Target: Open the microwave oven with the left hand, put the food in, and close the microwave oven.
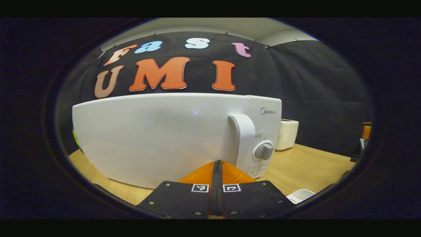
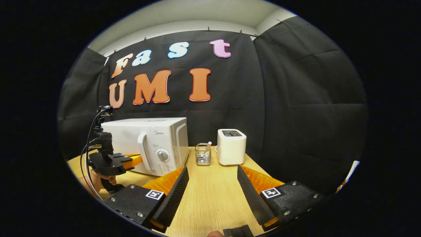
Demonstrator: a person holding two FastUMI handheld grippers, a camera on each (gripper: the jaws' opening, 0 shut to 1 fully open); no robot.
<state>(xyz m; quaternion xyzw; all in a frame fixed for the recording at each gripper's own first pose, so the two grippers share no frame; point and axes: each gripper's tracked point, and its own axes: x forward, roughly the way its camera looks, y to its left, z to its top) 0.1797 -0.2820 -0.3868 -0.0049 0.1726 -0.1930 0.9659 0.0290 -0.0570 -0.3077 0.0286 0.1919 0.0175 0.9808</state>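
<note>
A white microwave oven stands close in front in the left gripper view, its door shut, with a tall white handle and a grey dial at its right. My left gripper is shut and empty, its tips just short of the door, left of the handle. In the right gripper view the microwave oven sits at the left, and the left gripper, held by a hand, points at its door. My right gripper is open over the wooden table, nothing between its fingers.
A white toaster and a small clear holder with a stick in it stand right of the microwave oven. A white dish edge lies at the lower right of the left gripper view. Black cloth walls close the back and right.
</note>
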